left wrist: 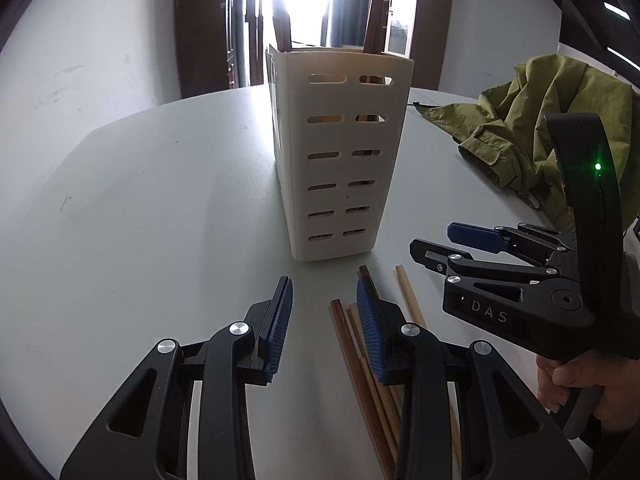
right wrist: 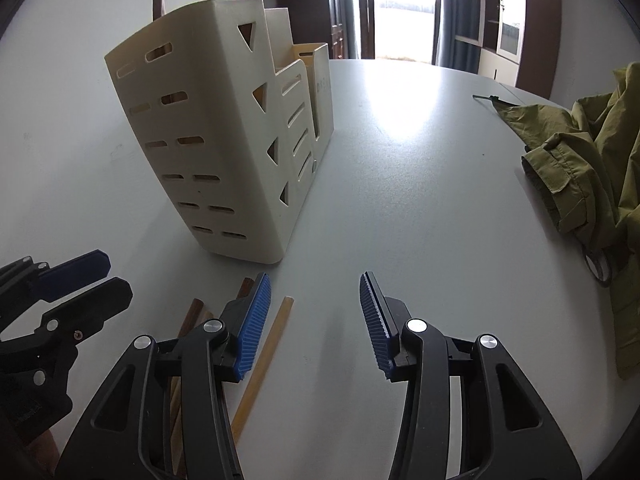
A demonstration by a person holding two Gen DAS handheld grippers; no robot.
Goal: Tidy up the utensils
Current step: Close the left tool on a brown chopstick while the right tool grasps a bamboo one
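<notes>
1. A cream plastic utensil holder with slotted walls (left wrist: 340, 152) stands upright on the pale grey round table (left wrist: 160, 200). Dark brown sticks rise from its tallest compartment.
2. A loose bundle of wooden chopsticks, dark brown and pale tan (left wrist: 352, 344), lies flat on the table just in front of the holder, apart from it.
3. The left gripper, black with blue ribbed pads (left wrist: 324, 320), has its jaws partly spread with nothing between them. Its right-hand finger sits above the chopsticks; contact cannot be told.
4. The right gripper, of the same build (right wrist: 316, 320), has its jaws spread moderately wide and empty. One pale tan chopstick (right wrist: 264, 356) lies just inside its left-hand finger, on the table.
5. A hand (left wrist: 560, 380) grips the right gripper's handle.
6. A crumpled olive-green cloth jacket (right wrist: 592, 168) lies on the table, well apart from the holder.
</notes>
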